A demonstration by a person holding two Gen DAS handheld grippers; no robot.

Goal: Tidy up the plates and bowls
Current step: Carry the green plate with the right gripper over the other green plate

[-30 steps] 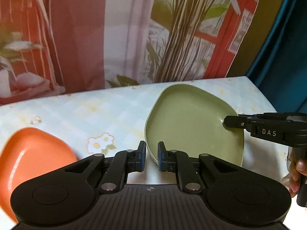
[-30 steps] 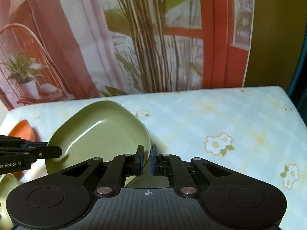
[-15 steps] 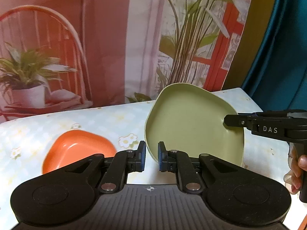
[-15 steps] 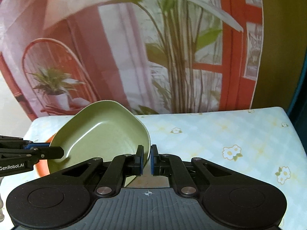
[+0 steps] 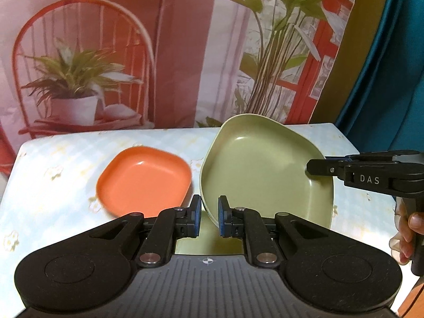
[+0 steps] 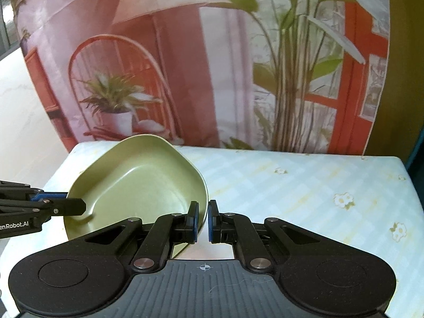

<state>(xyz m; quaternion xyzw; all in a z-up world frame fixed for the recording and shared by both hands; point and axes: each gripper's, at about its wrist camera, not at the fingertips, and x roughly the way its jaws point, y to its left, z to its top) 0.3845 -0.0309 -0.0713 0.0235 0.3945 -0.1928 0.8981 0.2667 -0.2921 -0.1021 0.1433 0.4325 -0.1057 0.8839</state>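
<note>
Left wrist view has my left gripper (image 5: 209, 216) clamped on the near rim of the green plate (image 5: 265, 175), blue pads pinching the edge from both sides. My right gripper (image 5: 314, 167) comes in from the right of that same shot and bites the opposite rim, with a bit of the person's hand (image 5: 405, 234) showing on its handle. So the plate is held between the two, tilted, and it looks to be up off the surface (image 5: 66, 159) with its far edge raised toward the printed backdrop (image 5: 185, 53). Just left of it, the orange plate (image 5: 144, 182) lies flat on the flowered cloth, close to the green one but I can't tell if they touch. From the right wrist view I get the mirror of this: right gripper (image 6: 202, 221) closed tight on the green plate's (image 6: 137, 182) rim, left gripper (image 6: 76, 206) reaching in from the left edge and gripping the other side. The cloth-covered surface (image 6: 304, 185) to the right shows only its flower print.
</note>
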